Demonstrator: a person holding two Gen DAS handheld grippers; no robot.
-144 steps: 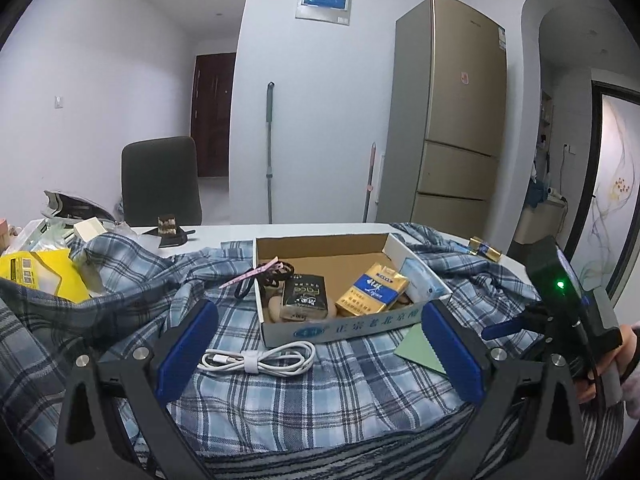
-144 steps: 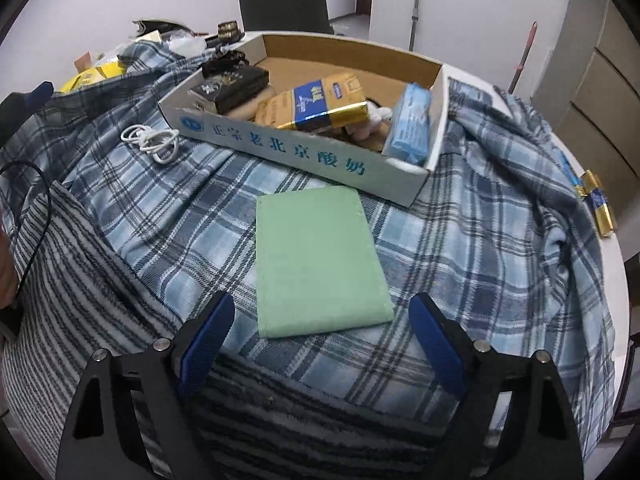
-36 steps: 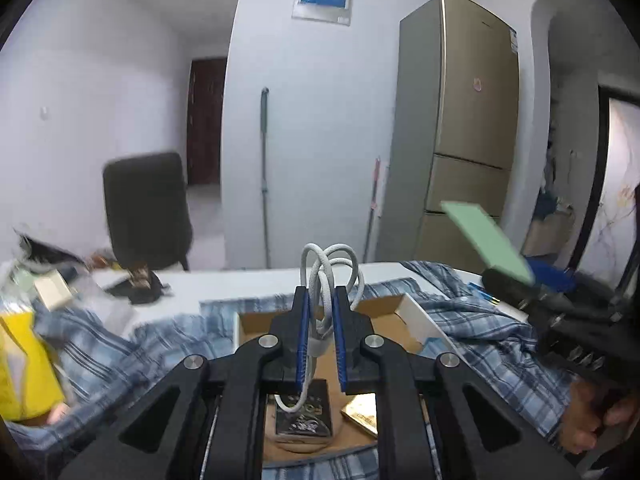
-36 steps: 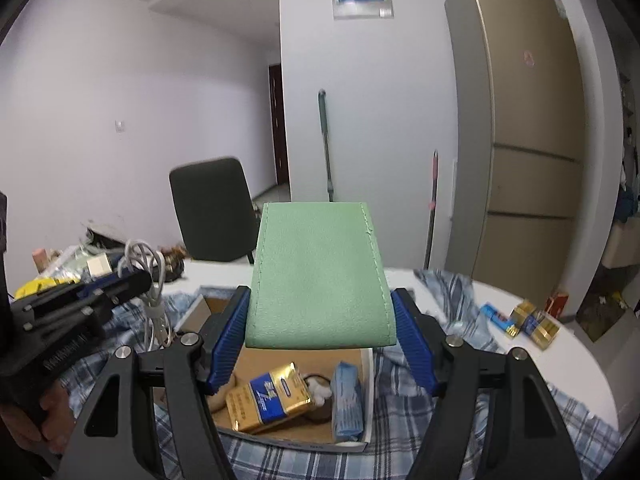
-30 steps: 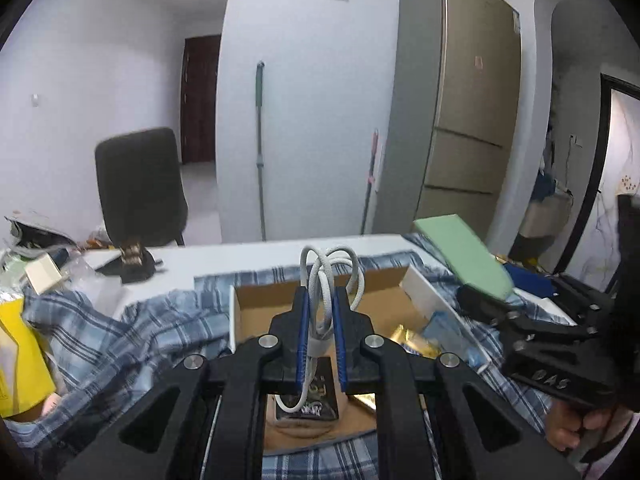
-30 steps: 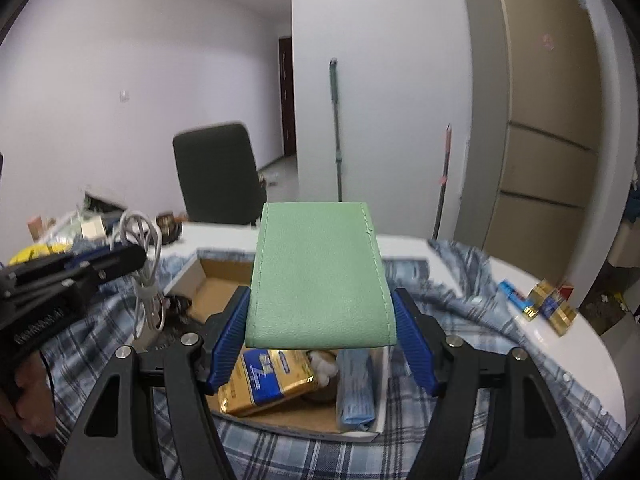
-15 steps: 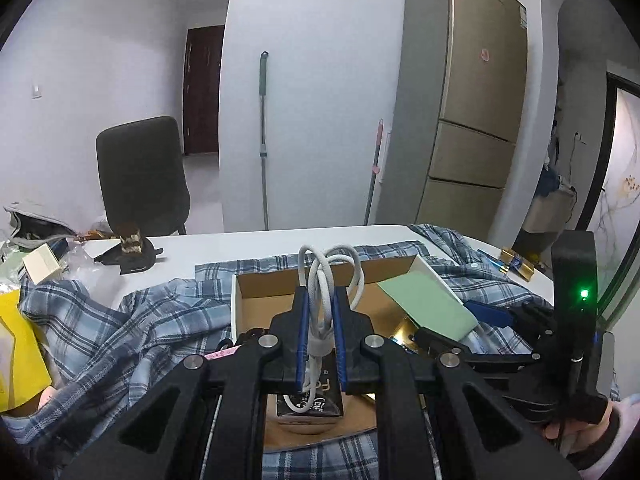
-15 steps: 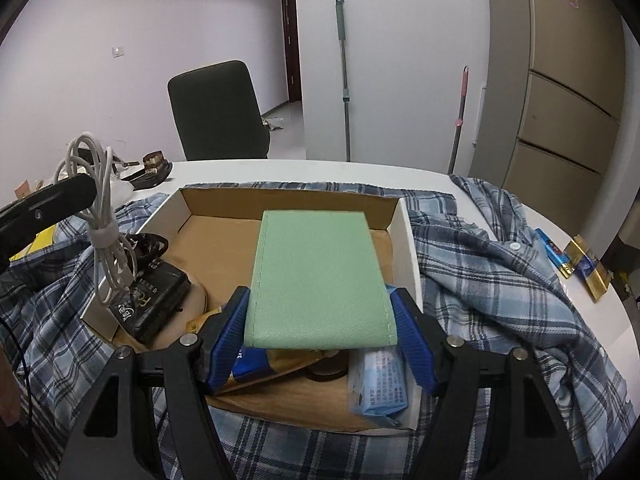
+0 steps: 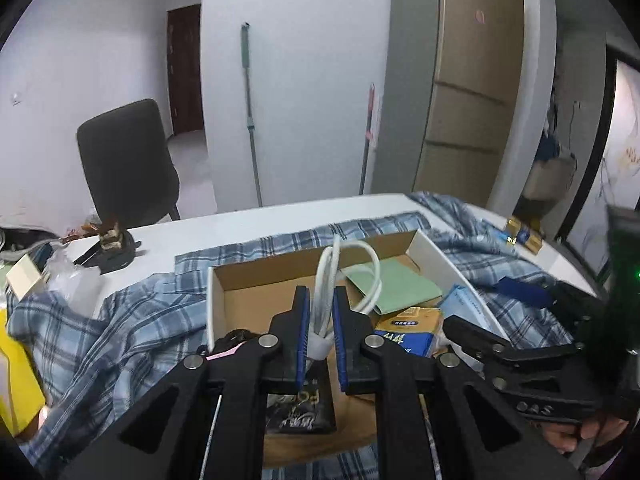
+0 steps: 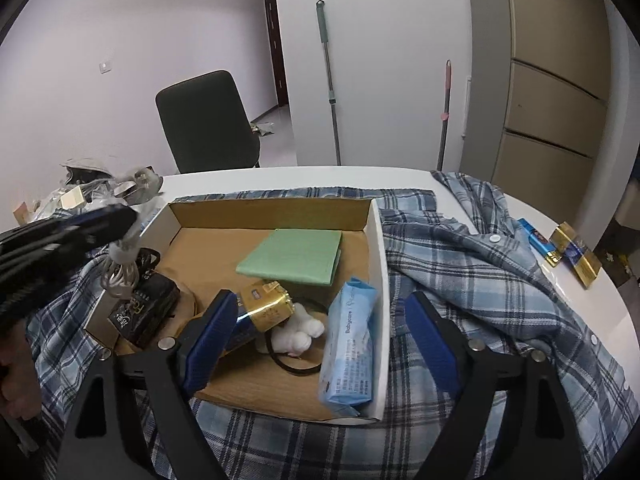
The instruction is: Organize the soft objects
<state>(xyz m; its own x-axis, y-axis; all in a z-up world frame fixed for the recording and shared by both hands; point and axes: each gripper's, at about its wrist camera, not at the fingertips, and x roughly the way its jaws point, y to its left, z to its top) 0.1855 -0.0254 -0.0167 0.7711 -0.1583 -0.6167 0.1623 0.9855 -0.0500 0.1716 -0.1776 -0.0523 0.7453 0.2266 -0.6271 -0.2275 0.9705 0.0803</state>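
Note:
My left gripper [image 9: 320, 332] is shut on a coiled white cable [image 9: 344, 280] and holds it above the near left part of the cardboard box [image 9: 452, 264]. It also shows in the right wrist view [image 10: 120, 264], hanging over the box's left wall. My right gripper [image 10: 320, 332] is open and empty over the box's near right side. The folded green cloth [image 10: 294, 256] lies flat on the box floor at the back; it also shows in the left wrist view [image 9: 396, 286].
The box [image 10: 376, 248] holds a gold pack [image 10: 268, 302], a black pack [image 10: 144, 308], a blue tissue pack [image 10: 348, 340] and a white plush [image 10: 296, 332]. A plaid shirt [image 10: 480, 272] covers the table. Small packs [image 10: 572, 256] lie at right. A chair [image 10: 208, 120] stands behind.
My right gripper has opened and let go of the green cloth, which now lies in the box, and has pulled back. My left gripper still holds the cable, a little lower over the box.

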